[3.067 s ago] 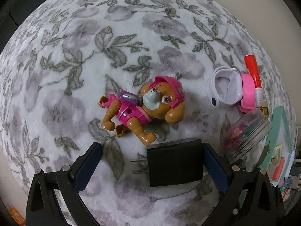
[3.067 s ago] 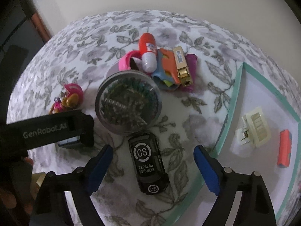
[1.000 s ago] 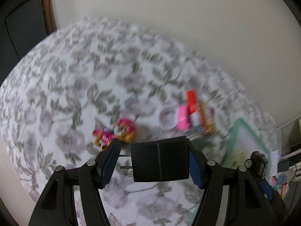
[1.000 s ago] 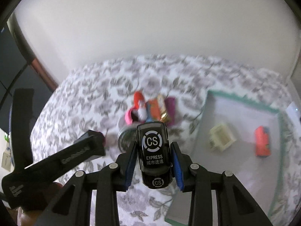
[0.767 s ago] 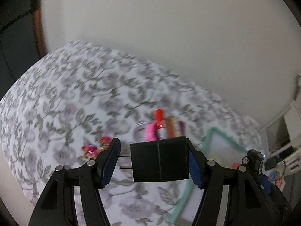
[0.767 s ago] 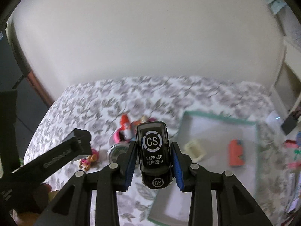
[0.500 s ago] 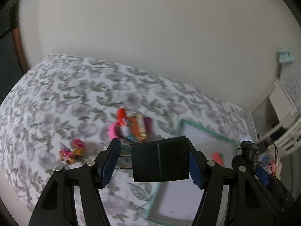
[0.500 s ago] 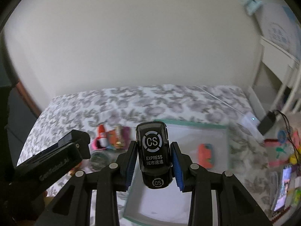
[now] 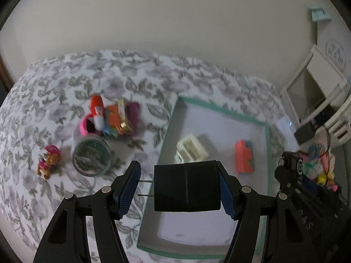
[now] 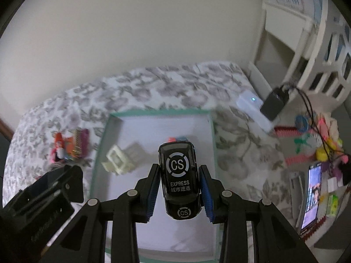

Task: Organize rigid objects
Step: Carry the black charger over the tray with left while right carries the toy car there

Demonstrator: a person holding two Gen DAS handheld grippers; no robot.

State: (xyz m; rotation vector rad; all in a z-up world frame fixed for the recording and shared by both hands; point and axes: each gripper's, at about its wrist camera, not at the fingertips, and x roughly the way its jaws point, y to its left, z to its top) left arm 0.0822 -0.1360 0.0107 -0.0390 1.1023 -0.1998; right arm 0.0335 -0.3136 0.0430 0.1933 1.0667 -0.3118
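Note:
My left gripper [image 9: 178, 187] is shut on a black plug adapter [image 9: 186, 186] with its two prongs pointing left, held high above the near left part of a teal-rimmed white tray [image 9: 267, 153]. My right gripper [image 10: 178, 191] is shut on a black toy car [image 10: 178, 179] marked "CS EXPRESS", held above the same tray [image 10: 214, 149]. In the tray lie a cream block [image 9: 192, 150] and an orange-red piece [image 9: 244, 159]. The right gripper with the car also shows at the right edge of the left wrist view [image 9: 289, 164].
On the floral bedspread [image 9: 54, 87] left of the tray lie a pink toy dog [image 9: 49, 157], a round jar [image 9: 91, 155] and a pile of small colourful items [image 9: 109, 118]. White furniture [image 10: 307, 43], a charger with cables [image 10: 274, 103] and a phone [image 10: 311, 192] are beyond the bed's right edge.
Both grippers closed on their objects, lifted them off the bedspread and carried them right, over the tray. The view is now much higher above the bed.

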